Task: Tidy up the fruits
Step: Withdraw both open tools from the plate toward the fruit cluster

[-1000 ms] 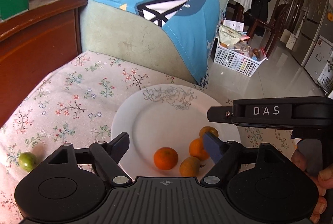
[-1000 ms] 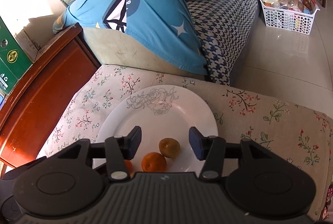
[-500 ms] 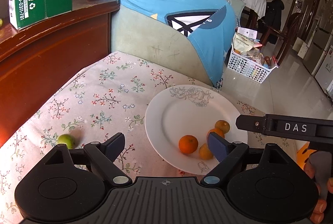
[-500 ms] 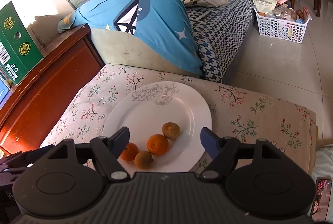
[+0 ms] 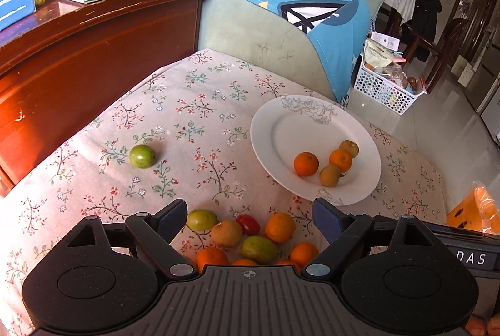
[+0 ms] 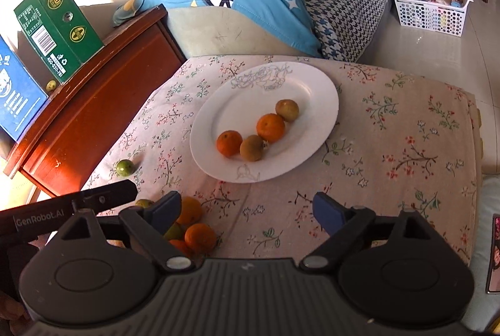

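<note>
The loose pile of fruit [image 5: 250, 237] lies on the flowered cloth [image 5: 193, 117] just near of the white plate [image 5: 281, 130], which already carries four pieces [image 5: 328, 162] — two orange, two brownish. One green fruit [image 5: 142, 156] sits alone, well to the left of the plate.

The left claw [image 5: 250, 215] hangs over the pile with its jaws spread wide and nothing between them; the right claw [image 6: 247, 209] is equally wide and empty, over bare cloth near of the plate.

Likely risks: the pile is tightly packed, so closing on one fruit could nudge its neighbours and send round pieces rolling over the soft, uneven cloth, perhaps off the bench edge. The small red piece [image 5: 248, 223] is wedged between larger ones and could be squashed or missed. Fruit dropped onto the plate may knock the four already there.

The near part of the pile is hidden under the left claw's body, so its count is uncertain — the kinds of fruit are hard to tell too. How the cloth's far-right edge ends is unclear.
</note>
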A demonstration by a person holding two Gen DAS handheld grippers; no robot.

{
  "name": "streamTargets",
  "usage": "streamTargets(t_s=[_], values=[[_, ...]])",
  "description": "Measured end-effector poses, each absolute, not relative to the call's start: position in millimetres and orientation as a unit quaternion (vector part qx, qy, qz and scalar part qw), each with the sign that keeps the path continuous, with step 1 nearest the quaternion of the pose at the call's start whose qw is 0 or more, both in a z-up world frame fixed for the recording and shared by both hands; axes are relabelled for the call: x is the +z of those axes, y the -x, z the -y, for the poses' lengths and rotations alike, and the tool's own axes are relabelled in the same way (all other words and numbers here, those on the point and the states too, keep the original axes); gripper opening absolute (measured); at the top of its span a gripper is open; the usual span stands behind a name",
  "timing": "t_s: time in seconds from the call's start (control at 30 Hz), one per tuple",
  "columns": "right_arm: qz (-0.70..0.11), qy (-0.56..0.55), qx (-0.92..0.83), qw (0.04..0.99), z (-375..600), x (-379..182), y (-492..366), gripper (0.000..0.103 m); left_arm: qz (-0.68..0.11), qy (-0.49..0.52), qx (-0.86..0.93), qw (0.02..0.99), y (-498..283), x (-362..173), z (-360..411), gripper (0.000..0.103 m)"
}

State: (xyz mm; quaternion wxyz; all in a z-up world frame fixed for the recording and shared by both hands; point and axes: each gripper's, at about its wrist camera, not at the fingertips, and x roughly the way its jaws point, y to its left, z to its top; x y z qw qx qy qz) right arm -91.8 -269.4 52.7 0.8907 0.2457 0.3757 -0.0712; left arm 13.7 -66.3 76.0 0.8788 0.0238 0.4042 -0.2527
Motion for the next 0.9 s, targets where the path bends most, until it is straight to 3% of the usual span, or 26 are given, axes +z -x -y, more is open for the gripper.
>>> streamTargets(t_s=[0.53, 0.7, 0.9], values=[[-0.393, -0.171, -0.007, 0.903, 209.5, 35.3, 107.5, 0.089, -0.421, -0.051, -0.205, 0.882, 8.6, 53.9, 14.5, 0.088], [-0.397, -0.143, 0.020, 0.906, 191.0, 28.8, 104.0, 0.082, -0.423, -0.065, -0.198, 0.882, 10.9, 49.2, 7.8, 0.088], [-0.390, -0.124, 0.036, 0.912, 180.0, 23.0, 97.4, 0.063, -0.424, -0.078, -0.195, 0.881, 12.9, 44.8, 0.7, 0.088]])
